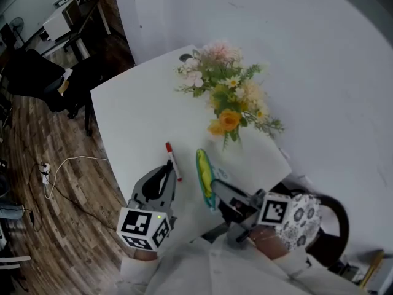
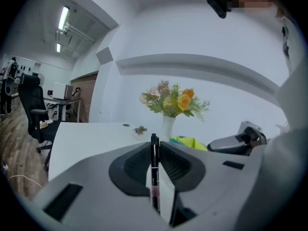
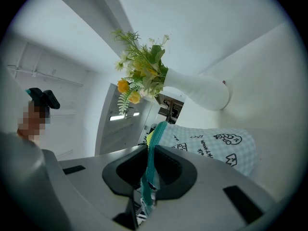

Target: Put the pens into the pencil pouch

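Between the fingers of the left gripper [image 1: 167,172] a pen [image 2: 154,170] is grasped. Its red end reaches out past the fingers, above the white desk [image 1: 138,118]. Just to the right of these fingers is the pencil pouch [image 3: 211,146], pale and checked outside, yellow-green inside. The right gripper [image 1: 216,188] has its fingers clenched on the teal zip edge of the pouch. Beyond both pairs of fingers stands a vase of flowers [image 1: 230,103].

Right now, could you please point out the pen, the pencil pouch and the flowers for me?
pen [image 1: 172,157], head view, middle of its barrel.
pencil pouch [image 3: 211,148], right gripper view, its checked side panel.
flowers [image 1: 228,120], head view, the orange bloom.
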The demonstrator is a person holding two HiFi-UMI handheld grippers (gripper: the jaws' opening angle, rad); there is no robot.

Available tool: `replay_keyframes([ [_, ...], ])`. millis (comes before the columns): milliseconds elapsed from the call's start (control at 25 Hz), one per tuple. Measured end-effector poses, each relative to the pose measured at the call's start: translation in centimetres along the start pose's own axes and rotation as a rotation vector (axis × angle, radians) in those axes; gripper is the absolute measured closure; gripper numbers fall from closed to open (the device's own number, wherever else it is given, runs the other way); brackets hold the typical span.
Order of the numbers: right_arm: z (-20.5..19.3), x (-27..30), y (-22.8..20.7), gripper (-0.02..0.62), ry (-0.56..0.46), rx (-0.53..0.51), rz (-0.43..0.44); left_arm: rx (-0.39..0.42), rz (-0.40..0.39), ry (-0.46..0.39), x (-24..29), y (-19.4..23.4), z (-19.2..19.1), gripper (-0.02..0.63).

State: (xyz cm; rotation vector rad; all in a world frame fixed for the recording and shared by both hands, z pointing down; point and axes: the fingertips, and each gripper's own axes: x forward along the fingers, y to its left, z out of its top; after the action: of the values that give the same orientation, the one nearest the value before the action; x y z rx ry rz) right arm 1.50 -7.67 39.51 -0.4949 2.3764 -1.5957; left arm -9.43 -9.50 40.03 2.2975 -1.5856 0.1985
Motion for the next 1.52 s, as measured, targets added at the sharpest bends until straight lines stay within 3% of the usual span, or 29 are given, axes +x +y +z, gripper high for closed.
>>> replay_keyframes([
  [320,-0.2,0.1,0.2,0.551,0.004,0.0,0.007,0.032,-0.054,-0.202,-0.7,-1.6,5.6,0.546],
  [680,-0.2,0.1,0.5,0.551,-0.005,0.019,0.018,0.047,-0.215,-0.385,-1.5,-4.9,10.0,0.546],
  [1080,-0.4,0.2,0.9,0.551,-0.005,0.027,0.024,-0.046,-0.321,-0.568,-2.6,-7.2,12.9,0.546],
  [1520,-0.5,-0.1,1.2,0.551,-0.013,0.057,0.031,-0.14,-0.448,-0.56,-1.8,-9.3,11.7,0.546],
])
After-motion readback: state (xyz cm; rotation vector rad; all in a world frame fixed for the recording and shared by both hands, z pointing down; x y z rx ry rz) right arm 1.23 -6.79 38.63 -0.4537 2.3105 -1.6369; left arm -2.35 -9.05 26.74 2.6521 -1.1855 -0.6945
